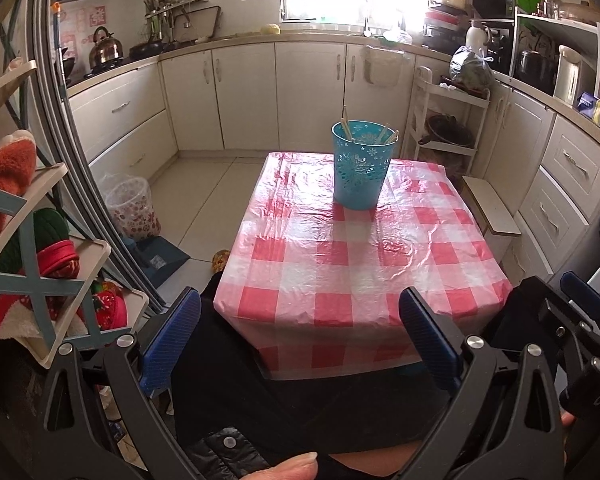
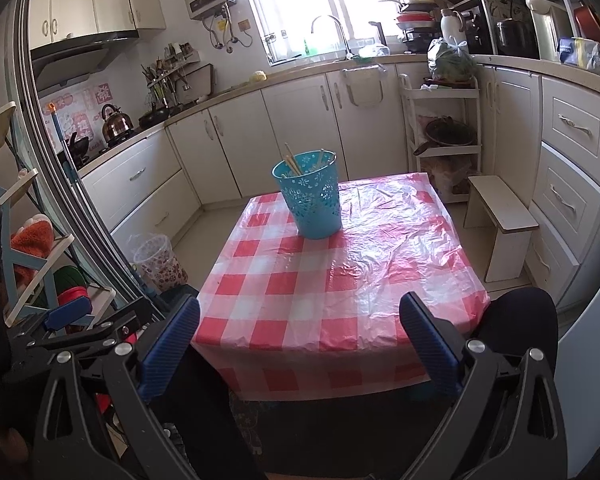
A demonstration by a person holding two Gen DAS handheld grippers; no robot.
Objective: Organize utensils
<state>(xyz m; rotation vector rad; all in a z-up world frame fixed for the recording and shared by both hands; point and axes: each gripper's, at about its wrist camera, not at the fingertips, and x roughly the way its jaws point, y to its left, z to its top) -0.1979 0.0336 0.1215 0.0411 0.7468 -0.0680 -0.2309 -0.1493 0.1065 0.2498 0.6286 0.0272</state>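
A blue perforated cup (image 1: 363, 164) stands upright at the far end of a small table with a red-and-white checked cover (image 1: 360, 256). Several wooden chopsticks (image 1: 346, 124) stick up inside it. The cup (image 2: 310, 196), the chopsticks (image 2: 293, 164) and the table (image 2: 340, 280) also show in the right wrist view. My left gripper (image 1: 300, 312) is open and empty, held back from the table's near edge. My right gripper (image 2: 300, 316) is open and empty, also near the front edge. The right gripper shows at the right edge of the left wrist view (image 1: 580, 312).
White kitchen cabinets (image 1: 244, 96) ring the room. A white stool (image 2: 500, 216) and a tiered white rack (image 2: 440, 120) stand right of the table. A patterned waste bin (image 1: 132, 208) and a shelf (image 1: 40, 272) of soft items sit to the left.
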